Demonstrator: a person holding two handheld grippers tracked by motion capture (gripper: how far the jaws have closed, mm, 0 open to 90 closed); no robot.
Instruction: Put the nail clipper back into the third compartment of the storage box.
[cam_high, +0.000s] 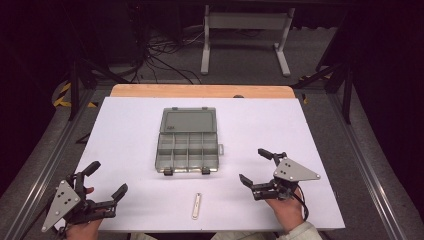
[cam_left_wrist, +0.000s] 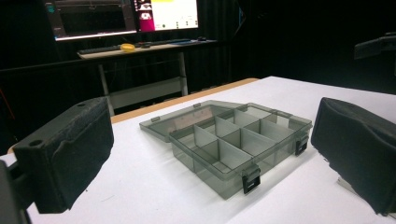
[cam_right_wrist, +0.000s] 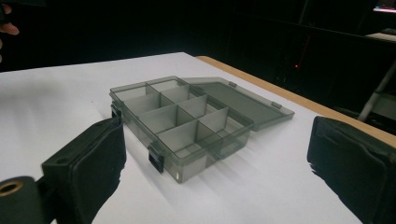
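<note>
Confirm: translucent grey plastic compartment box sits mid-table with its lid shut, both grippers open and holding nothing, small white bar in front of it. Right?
Not quite: the lid is open, folded flat behind the translucent grey plastic compartment box, as the high view shows. The rest stands: left gripper and right gripper open and holding nothing, small white bar in front.

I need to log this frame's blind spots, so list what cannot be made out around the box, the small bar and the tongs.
- Small bar, high view: too small to tell what it is.
- Compartment box, high view: too small to tell whether the cells hold anything; both tongs views show the near cells bare.
- Left tongs, high view: the bottom edge cuts off the hand.
- Right tongs, right gripper view: both pads cut off by the frame edges.
</note>
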